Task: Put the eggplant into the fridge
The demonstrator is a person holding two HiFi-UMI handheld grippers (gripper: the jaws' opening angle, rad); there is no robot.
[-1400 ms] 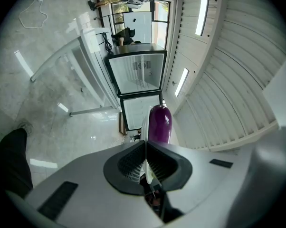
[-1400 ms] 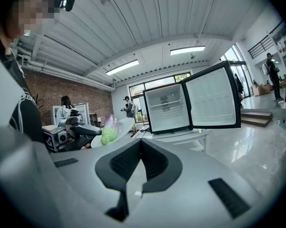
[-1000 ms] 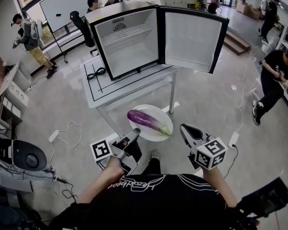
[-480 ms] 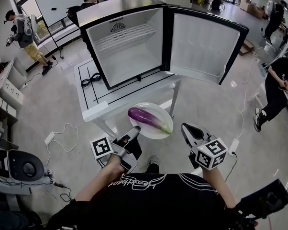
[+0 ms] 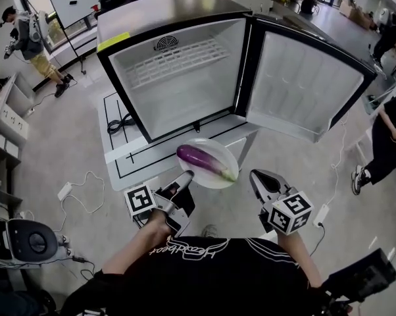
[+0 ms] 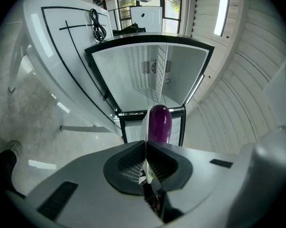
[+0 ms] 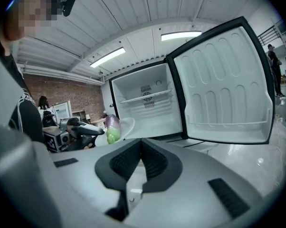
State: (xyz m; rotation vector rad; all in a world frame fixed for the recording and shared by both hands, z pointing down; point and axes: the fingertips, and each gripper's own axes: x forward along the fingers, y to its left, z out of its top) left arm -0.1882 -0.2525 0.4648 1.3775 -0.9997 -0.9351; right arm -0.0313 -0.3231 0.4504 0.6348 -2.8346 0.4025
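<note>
A purple eggplant with a green stem end lies on a white plate. My left gripper is shut on the plate's near rim and carries it level in front of the fridge. In the left gripper view the plate shows edge-on between the jaws, with the eggplant just beyond. The fridge stands empty with its door swung wide to the right. My right gripper is shut with nothing in it, to the right of the plate. In the right gripper view the eggplant is at the left.
The fridge sits on a white table with black lines and a coiled black cable. A wire shelf spans the fridge's upper part. Cables and a power strip lie on the floor. A person stands at the right, others behind the fridge.
The fridge and table have come closer and fill more of the head view. Both grippers and the plate with the eggplant moved toward the fridge together, keeping their positions relative to each other.
</note>
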